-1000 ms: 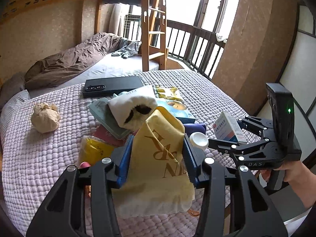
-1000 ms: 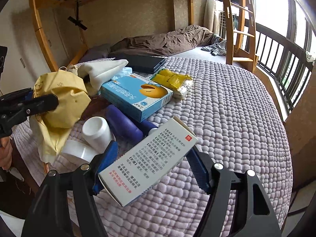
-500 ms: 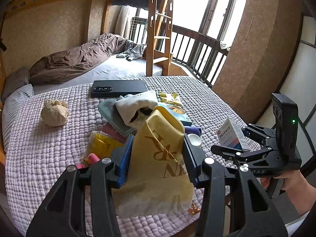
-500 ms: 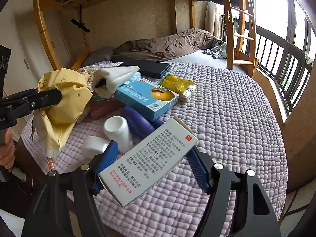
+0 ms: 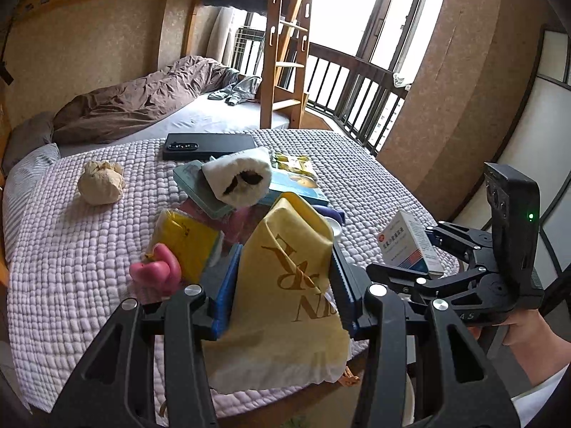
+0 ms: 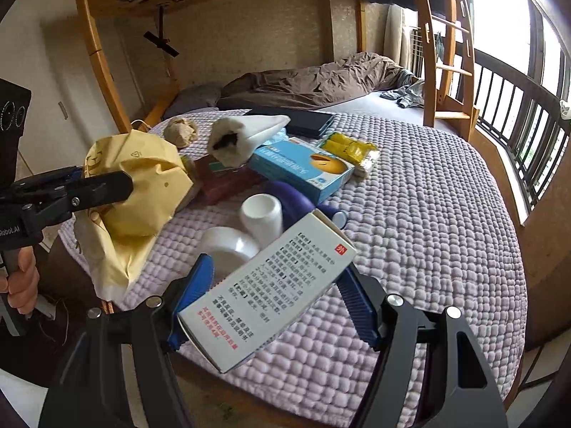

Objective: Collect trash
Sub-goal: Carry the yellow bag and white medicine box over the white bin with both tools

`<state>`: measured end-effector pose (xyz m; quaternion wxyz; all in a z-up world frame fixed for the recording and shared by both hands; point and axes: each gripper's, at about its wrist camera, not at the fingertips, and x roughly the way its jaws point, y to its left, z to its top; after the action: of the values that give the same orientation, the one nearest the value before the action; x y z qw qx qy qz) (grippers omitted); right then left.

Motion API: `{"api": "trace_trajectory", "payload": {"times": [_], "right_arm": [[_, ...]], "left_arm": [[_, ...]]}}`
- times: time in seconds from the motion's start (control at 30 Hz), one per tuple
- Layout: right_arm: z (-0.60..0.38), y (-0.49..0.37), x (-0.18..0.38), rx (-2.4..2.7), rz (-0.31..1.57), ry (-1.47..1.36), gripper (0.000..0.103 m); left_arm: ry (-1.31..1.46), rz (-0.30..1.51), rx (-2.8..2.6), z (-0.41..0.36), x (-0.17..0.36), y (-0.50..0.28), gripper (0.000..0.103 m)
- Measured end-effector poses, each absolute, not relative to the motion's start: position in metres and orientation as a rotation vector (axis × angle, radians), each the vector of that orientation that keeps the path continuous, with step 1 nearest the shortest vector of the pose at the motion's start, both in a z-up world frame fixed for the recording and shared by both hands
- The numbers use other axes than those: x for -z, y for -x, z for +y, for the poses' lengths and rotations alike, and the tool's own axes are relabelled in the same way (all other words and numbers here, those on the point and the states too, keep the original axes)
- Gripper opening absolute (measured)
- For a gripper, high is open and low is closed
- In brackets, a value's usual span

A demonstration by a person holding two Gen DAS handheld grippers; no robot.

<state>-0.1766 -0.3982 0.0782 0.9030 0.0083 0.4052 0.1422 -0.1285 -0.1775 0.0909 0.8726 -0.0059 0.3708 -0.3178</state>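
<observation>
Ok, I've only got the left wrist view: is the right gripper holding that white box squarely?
Observer: Yes. The right gripper is shut on the white box, one blue pad on each long side, printed face up.
Operator: Anything close beneath it?
Observer: A white tape roll lies on the quilt just beyond the left pad.
Operator: And the bag's far side?
Observer: The yellow bag shows a small triangle mark there.

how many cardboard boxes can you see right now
2, maybe more hidden in the pile: a white medicine box clamped in the right gripper, and a blue box lying on the bed.
</observation>
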Motion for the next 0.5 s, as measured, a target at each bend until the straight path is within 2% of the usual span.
{"api": "trace_trajectory", "payload": {"times": [0.5], "right_arm": [[-0.385, 0.22, -0.082, -0.352, 0.866, -0.02, 0.069]], "left_arm": [[0.031, 0.835, 0.649, -0.161, -0.08, 0.167, 0.049]]}}
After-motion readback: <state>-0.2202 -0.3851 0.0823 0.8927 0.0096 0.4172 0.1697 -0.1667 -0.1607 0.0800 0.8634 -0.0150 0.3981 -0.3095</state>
